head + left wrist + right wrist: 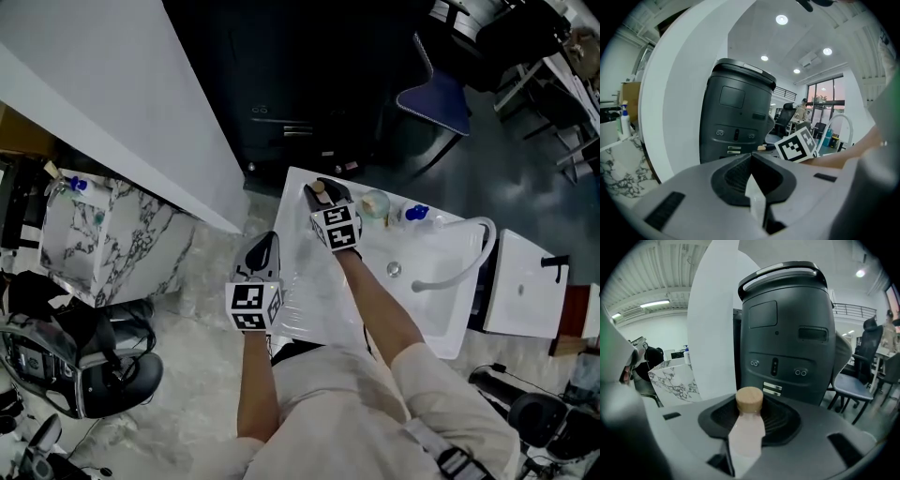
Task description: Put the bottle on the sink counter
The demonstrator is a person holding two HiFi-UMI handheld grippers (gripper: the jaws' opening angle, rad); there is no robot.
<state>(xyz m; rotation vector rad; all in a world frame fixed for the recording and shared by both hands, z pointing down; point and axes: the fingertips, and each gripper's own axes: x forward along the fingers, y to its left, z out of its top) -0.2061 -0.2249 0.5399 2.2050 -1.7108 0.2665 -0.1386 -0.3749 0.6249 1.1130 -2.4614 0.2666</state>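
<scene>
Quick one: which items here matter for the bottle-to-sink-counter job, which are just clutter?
Job: pink bottle, right gripper holding it, sink counter.
Clutter: faucet, clear cup, blue-capped item, dark machine, marble-pattern cabinet, empty left gripper.

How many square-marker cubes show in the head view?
2. The left gripper's cube is by the sink counter's near left edge; the right gripper's cube is over the counter's far left corner. None seems hidden.

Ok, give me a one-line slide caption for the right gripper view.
Right gripper shut on a pale pink bottle with a wooden cap, facing a dark grey machine.
</scene>
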